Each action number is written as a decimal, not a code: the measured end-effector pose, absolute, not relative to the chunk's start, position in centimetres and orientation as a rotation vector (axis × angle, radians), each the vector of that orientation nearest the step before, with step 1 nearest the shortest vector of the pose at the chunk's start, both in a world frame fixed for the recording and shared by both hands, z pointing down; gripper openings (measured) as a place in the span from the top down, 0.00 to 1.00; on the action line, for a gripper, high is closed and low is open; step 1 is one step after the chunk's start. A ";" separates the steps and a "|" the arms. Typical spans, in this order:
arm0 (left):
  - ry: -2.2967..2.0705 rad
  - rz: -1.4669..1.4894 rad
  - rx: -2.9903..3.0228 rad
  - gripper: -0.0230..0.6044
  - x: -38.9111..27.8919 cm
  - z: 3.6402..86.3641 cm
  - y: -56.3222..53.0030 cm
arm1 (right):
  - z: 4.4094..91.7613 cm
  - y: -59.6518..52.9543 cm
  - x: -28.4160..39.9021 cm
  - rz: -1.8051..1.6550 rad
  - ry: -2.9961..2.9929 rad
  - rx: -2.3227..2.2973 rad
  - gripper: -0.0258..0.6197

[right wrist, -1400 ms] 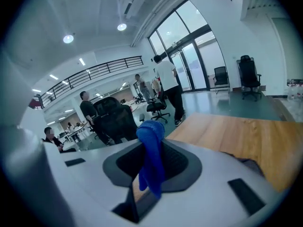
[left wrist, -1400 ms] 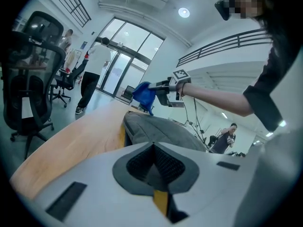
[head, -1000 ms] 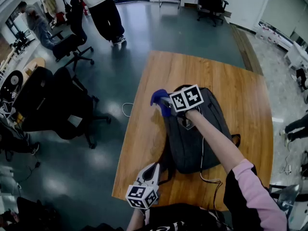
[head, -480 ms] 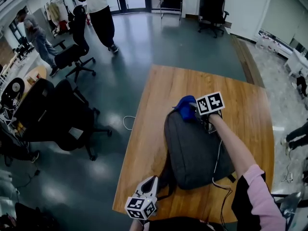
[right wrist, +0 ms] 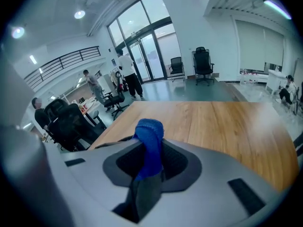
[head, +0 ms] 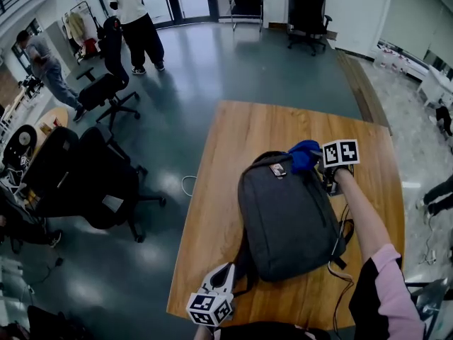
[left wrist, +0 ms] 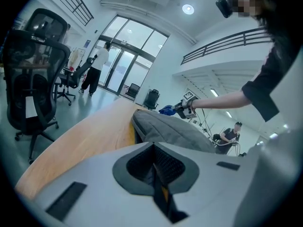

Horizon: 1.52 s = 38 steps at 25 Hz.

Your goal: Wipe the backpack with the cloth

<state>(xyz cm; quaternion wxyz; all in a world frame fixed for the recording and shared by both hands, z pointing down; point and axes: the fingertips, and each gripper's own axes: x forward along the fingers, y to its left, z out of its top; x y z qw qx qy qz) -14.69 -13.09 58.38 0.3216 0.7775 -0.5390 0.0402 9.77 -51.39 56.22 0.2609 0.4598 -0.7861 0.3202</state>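
Note:
A dark grey backpack lies flat on the wooden table; the left gripper view shows the backpack from its near end. My right gripper is shut on a blue cloth at the bag's far right corner, by the top edge. The cloth bulges out between the closed jaws in the right gripper view. My left gripper hovers at the table's near edge, beside the bag's near left corner, jaws shut with nothing in them.
Straps and a thin cable trail off the bag's right side. Black office chairs stand left of the table. People stand on the floor at the far left. More chairs line the back wall.
My right gripper has swept the blue cloth rightward across the backpack's top end, from its left corner to its right corner. The left gripper has stayed put.

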 end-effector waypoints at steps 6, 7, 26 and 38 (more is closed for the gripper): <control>-1.412 0.112 2.063 0.97 -14.0 57.7 -12.9 | 56.0 -50.3 14.4 0.890 -2.090 1.337 0.83; -1.413 0.112 2.066 0.97 -14.0 57.6 -12.8 | 55.8 -50.0 14.9 0.892 -2.092 1.346 0.83; -1.368 0.056 2.210 0.97 -13.1 53.0 -8.3 | 42.1 -27.5 12.1 0.761 -2.561 1.417 0.83; -1.287 0.036 2.292 0.97 -10.9 50.9 -3.6 | 44.5 -9.2 11.4 0.801 -2.549 1.551 0.83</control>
